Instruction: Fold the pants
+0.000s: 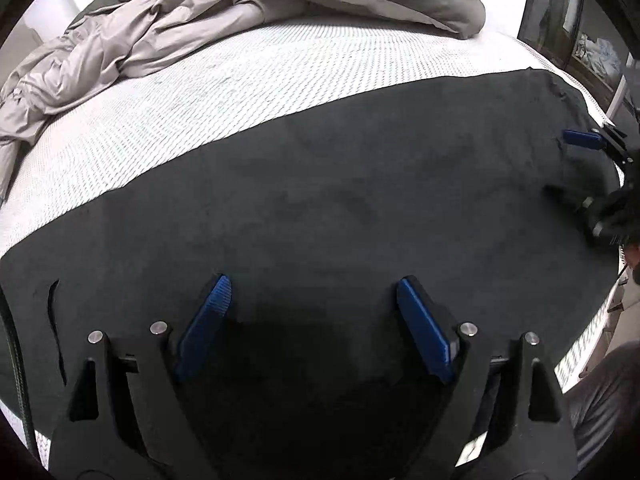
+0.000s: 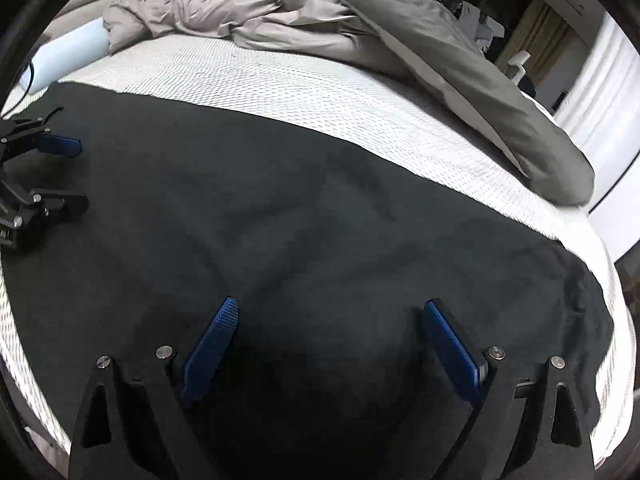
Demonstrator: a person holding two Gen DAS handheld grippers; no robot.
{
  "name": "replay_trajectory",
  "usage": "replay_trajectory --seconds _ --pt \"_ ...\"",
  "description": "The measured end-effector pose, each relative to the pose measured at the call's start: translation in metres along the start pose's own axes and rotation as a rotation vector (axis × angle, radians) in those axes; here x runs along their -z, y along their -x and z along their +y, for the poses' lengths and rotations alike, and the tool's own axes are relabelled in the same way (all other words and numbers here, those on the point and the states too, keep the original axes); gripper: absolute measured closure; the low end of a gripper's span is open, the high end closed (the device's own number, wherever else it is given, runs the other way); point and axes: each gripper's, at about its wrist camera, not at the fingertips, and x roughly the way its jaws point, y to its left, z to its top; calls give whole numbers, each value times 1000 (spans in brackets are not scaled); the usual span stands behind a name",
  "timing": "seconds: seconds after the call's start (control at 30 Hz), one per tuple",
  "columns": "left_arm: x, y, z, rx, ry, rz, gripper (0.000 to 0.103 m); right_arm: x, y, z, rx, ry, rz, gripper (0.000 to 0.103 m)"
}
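Dark pants [image 1: 320, 200] lie spread flat across the near side of a white mattress [image 1: 200, 92]; they also show in the right wrist view [image 2: 300, 220]. My left gripper [image 1: 312, 292] is open and empty, hovering just above the cloth near its near edge. My right gripper [image 2: 332, 316] is open and empty above the cloth too. The right gripper shows at the right edge of the left wrist view [image 1: 588, 160], the left gripper at the left edge of the right wrist view [image 2: 76, 172]. A pocket slit [image 1: 54, 320] shows at the left.
A crumpled grey duvet [image 1: 280, 4] is heaped along the far side of the bed, also in the right wrist view [image 2: 440, 60]. A pale blue bolster [image 2: 68, 56] lies far left. The mattress edge [image 2: 624, 340] drops off on the right.
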Motion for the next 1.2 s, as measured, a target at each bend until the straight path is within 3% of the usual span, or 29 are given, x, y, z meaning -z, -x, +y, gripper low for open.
replay_trajectory --seconds 0.13,0.17,0.27,0.4,0.47,0.5,0.57,0.63,0.7,0.77,0.9,0.97,1.1,1.2 --pt "18 5 27 4 54 -6 14 48 7 -77 174 -162 33 8" --pt "18 2 32 7 59 -7 14 62 12 -100 176 -237 28 11" --pt "21 5 40 -4 77 -6 14 80 33 -120 43 -341 -41 19" --pt "18 10 42 -5 94 -17 15 79 75 -114 97 -327 -153 18" --pt "14 9 41 -4 88 -22 15 81 84 -129 170 -402 -186 19" --pt "12 5 41 -9 82 -10 15 85 83 -139 188 -463 -186 23" --pt "13 2 37 -16 73 -4 14 93 69 -155 118 -535 -158 62" --pt "11 -1 38 -11 71 -6 14 100 38 -171 122 -564 -62 75" --pt "12 0 40 -13 75 -4 14 111 27 -173 95 -556 -43 73" --pt "14 2 44 -19 89 -5 14 107 35 -167 131 -529 -55 73" --pt "11 12 43 -5 106 -37 15 89 74 -146 105 -556 -170 73" --pt "3 17 39 31 119 -62 15 75 79 -133 114 -522 -186 69" --pt "-14 16 12 73 85 -89 15 45 59 -95 53 -398 -118 59" --pt "-21 -3 -7 66 27 -28 15 30 32 -64 51 -248 -64 47"
